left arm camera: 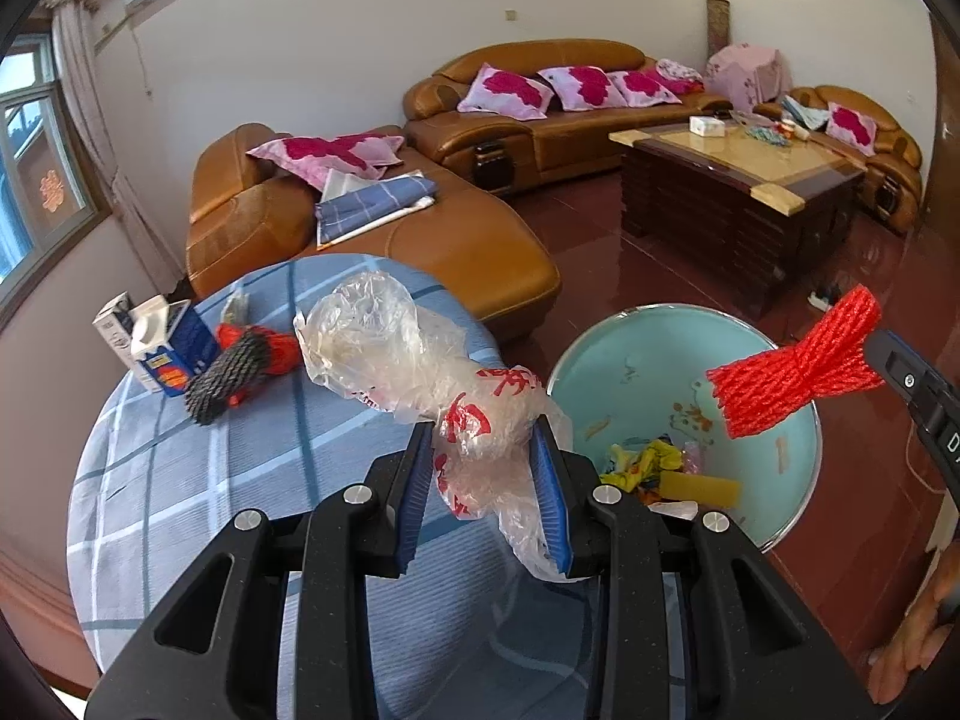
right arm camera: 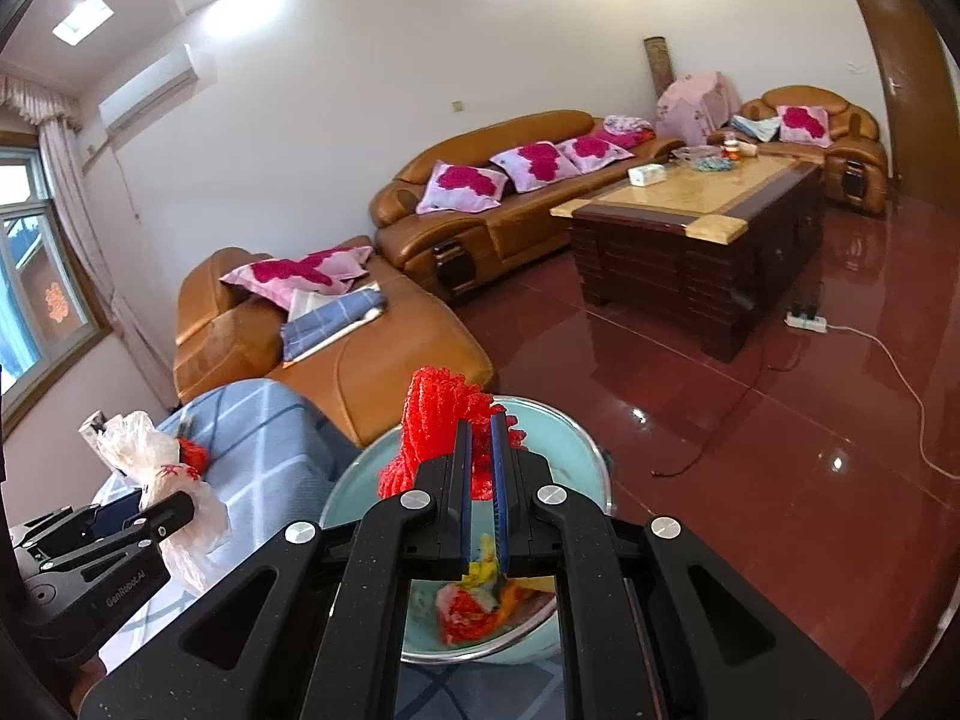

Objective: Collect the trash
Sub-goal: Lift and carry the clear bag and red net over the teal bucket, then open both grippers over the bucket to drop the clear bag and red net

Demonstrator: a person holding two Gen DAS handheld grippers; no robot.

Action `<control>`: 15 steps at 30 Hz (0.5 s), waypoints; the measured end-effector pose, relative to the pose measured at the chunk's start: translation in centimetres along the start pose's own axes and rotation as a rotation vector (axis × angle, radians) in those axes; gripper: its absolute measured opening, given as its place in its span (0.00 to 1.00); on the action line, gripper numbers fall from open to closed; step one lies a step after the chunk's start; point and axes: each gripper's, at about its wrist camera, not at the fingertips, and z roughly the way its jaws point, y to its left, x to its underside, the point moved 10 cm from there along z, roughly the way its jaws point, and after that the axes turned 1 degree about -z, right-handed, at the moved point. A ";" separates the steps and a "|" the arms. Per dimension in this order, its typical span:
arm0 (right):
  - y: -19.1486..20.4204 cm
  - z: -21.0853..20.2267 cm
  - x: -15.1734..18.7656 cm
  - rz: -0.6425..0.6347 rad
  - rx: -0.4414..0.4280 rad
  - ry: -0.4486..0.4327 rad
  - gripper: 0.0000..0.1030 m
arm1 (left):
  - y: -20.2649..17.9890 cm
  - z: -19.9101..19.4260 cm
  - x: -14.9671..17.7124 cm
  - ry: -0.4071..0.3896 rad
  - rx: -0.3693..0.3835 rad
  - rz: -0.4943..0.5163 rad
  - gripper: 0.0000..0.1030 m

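A milk carton and a dark foam net lie far left on the checked surface. The left hand-held gripper is clamped on a clear plastic bag above that surface. Rightward, the right hand-held gripper pinches a red foam net over the teal basin holding wrappers.

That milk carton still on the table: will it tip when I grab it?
Probably. The milk carton stands upright with its top torn open, so it looks empty and light. Its thin walls may crush under the gripper. The black foam net leans against it.
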 end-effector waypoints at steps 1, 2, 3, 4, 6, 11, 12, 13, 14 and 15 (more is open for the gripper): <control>-0.3 0.2 0.1 0.002 0.008 0.002 0.07 | -0.6 0.4 0.0 0.007 0.004 0.008 0.32; -0.5 0.4 0.2 0.003 0.015 0.003 0.07 | -0.9 0.6 0.0 0.012 0.007 0.014 0.32; -0.8 0.6 0.3 0.005 0.024 0.007 0.07 | -1.6 1.0 0.0 0.017 0.013 0.025 0.32; -1.1 0.8 0.4 0.007 0.029 0.011 0.07 | -1.9 1.2 0.0 0.019 0.015 0.033 0.32; -1.4 1.3 0.7 0.011 0.040 0.020 0.07 | -2.9 1.7 -0.1 0.024 0.023 0.051 0.32; -2.1 2.2 1.1 0.011 0.065 0.033 0.07 | -4.7 2.8 -0.4 0.031 0.036 0.082 0.32; -2.4 2.4 1.1 0.013 0.070 0.036 0.07 | -5.1 3.0 -0.5 0.030 0.042 0.087 0.32; -2.5 2.6 1.2 0.016 0.072 0.042 0.07 | -5.4 3.1 -0.6 0.029 0.044 0.091 0.32; -2.6 2.7 1.3 0.017 0.073 0.045 0.07 | -5.7 3.3 -0.6 0.027 0.046 0.096 0.32; -2.7 2.9 1.5 0.020 0.075 0.051 0.07 | -6.0 3.4 -0.7 0.025 0.048 0.105 0.32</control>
